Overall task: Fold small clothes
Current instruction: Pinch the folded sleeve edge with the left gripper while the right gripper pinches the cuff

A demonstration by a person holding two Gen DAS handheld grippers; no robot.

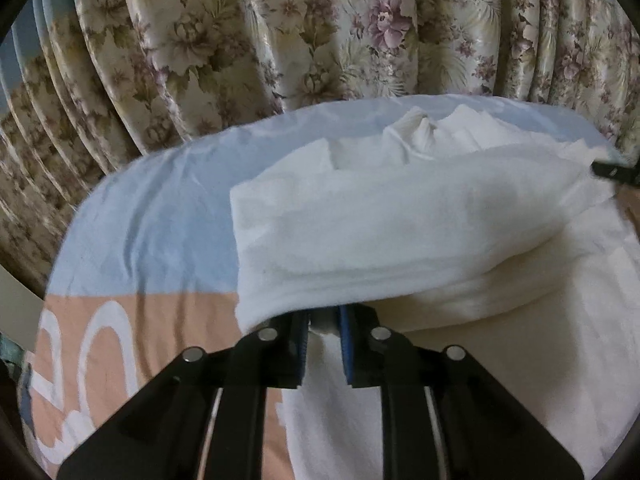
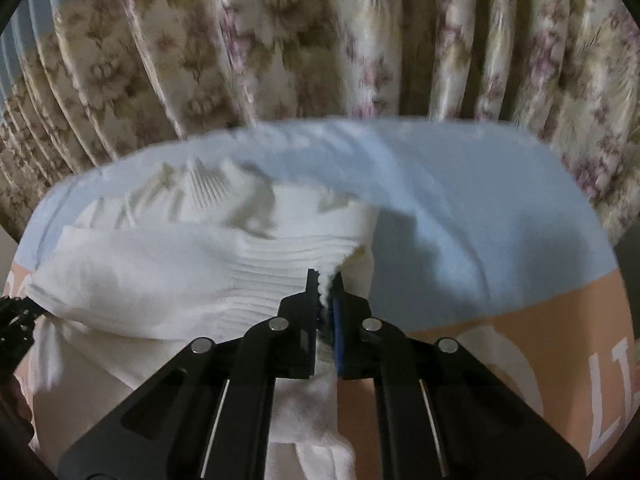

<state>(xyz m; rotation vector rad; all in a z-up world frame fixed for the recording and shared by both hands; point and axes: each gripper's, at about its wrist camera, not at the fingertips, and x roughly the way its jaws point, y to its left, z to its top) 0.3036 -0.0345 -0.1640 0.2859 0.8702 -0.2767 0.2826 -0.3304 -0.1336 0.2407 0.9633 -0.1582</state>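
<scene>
Nearest the left wrist camera, the left gripper (image 1: 325,320) is pinching the near edge of a white garment (image 1: 400,224), its blue-padded jaws drawn almost together with only a thin fold of cloth between them. The fabric is draping over the fingertips and hiding them, while a strip of it is hanging down between the black arms toward the lens.

In the right wrist view, the right gripper (image 2: 326,292) is likewise clamping the white garment (image 2: 160,280), jaws nearly closed on a bunched corner that is sticking up between the pads. More cloth is trailing below the jaws.

Just beyond both grippers, the garment is spreading across a bedsheet (image 1: 152,216) printed in pale blue and peach with large white lettering. A lifted layer is lying doubled over the lower part, and ribbed, crumpled sections are rising at the far end. The right wrist view is blurred there, so finer detail cannot be told. At the right edge of the left view, a black tip of the other gripper is touching the cloth.

Farthest back, a floral curtain (image 1: 304,28) in cream, olive and mauve is hanging in pleats behind the bed.
</scene>
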